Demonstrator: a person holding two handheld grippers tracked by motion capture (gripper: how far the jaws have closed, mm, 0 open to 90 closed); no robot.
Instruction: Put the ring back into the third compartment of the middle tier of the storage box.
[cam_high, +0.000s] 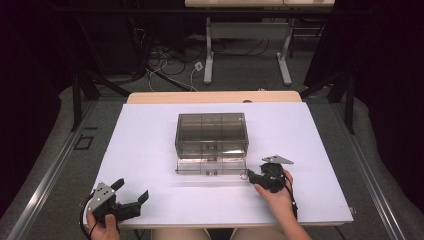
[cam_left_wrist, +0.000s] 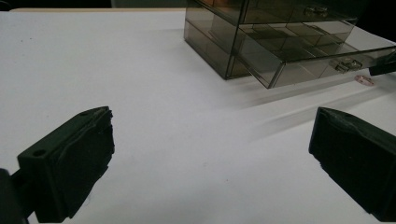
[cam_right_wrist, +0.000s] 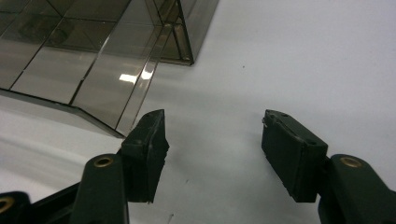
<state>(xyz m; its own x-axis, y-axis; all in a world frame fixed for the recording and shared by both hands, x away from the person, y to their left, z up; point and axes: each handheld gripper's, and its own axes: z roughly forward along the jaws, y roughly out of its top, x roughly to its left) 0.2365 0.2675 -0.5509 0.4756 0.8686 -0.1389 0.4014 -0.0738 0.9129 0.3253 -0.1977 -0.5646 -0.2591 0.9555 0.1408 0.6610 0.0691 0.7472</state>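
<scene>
Overhead, white tabletop (cam_high: 150, 150) under smoky drawer box (cam_high: 211, 132), cable-strewn floor (cam_high: 165, 65) beyond.

The middle of the white table (cam_high: 145, 150) is blocked by the smoky plastic drawer box (cam_high: 211, 131), whose pulled-out drawer (cam_high: 212, 165) juts toward the near edge. Bare surface is left on both sides and along the near edge.

We cannot identify the small pinkish object (cam_left_wrist: 364, 80) beside the drawer unit (cam_left_wrist: 280, 42), whose top the frame's edge cuts off in the left gripper view.
</scene>
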